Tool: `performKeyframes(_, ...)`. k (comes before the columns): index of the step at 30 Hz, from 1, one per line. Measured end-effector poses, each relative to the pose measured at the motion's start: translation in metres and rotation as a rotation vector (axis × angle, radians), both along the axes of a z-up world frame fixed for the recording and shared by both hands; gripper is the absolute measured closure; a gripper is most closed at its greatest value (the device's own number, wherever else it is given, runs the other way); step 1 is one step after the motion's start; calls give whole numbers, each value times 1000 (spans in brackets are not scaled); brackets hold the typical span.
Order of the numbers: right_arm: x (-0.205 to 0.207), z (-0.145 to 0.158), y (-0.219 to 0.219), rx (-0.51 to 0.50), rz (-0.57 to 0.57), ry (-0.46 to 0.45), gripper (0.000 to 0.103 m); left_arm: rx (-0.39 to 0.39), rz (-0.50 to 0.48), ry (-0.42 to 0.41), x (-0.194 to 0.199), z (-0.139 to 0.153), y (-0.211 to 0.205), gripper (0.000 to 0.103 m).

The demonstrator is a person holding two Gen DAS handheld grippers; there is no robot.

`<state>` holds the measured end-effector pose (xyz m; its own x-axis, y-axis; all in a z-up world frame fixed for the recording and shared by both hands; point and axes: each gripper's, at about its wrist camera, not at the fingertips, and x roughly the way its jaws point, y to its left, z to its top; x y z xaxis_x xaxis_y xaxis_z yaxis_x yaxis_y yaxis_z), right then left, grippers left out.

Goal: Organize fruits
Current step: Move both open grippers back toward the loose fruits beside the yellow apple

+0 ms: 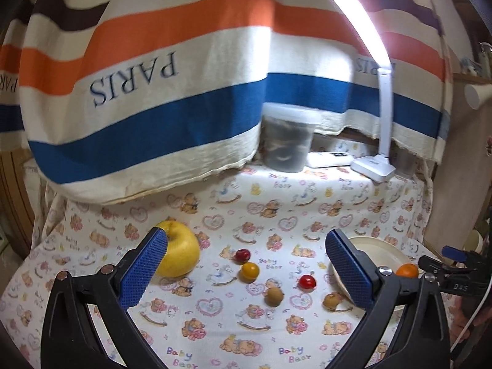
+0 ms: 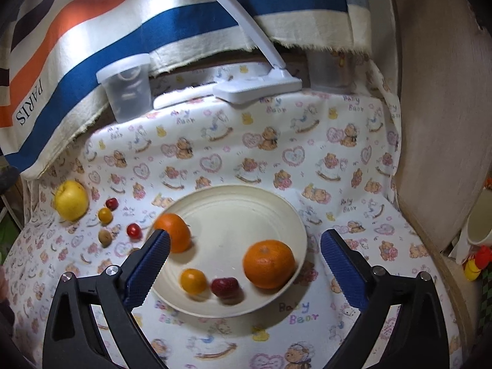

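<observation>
Right gripper (image 2: pixel 244 264) hangs over the cream round plastic plate (image 2: pixel 233 196), jaws spread wide, nothing between the pads. In the plate: small orange-yellow round fruit (image 2: pixel 193 280) at 7 o'clock, dark red strawberry-like fruit (image 2: pixel 224 286) just beside it at 6, big orange mandarin (image 2: pixel 268 263) at 4, smaller orange mandarin (image 2: pixel 172 231) at 9 against the rim, partly behind the left finger. Left gripper (image 1: pixel 246 272) also released, jaws wide, empty, above the bear-print white cloth (image 1: pixel 215 323). On the cloth between its fingers: brown small round fruit (image 1: pixel 273 296), red cherry tomato (image 1: pixel 307 282), yellow-orange small tomato (image 1: pixel 249 271), dark red small fruit (image 1: pixel 242 255) farther back; second brown fruit (image 1: pixel 331 300) touching the plate edge. Large yellow apple (image 1: pixel 180 250) at 10 o'clock, behind the left finger. Far back: clear lidded plastic tub (image 1: pixel 287 138), white desk lamp (image 1: pixel 373 166), striped "PARIS" towel (image 1: pixel 153 92) hanging.
</observation>
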<state>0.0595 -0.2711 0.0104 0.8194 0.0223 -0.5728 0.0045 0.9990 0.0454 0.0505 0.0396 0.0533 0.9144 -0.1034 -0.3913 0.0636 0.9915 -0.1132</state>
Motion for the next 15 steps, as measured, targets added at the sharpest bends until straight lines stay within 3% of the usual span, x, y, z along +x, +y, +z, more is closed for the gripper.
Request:
performKeyframes(6,11,9,38,24,100,57,4,-58,21,123,25,-19,22,1)
performKeyframes(15,44,-1,111,114,265,173,4,-126,97,157,31,-20,59,1)
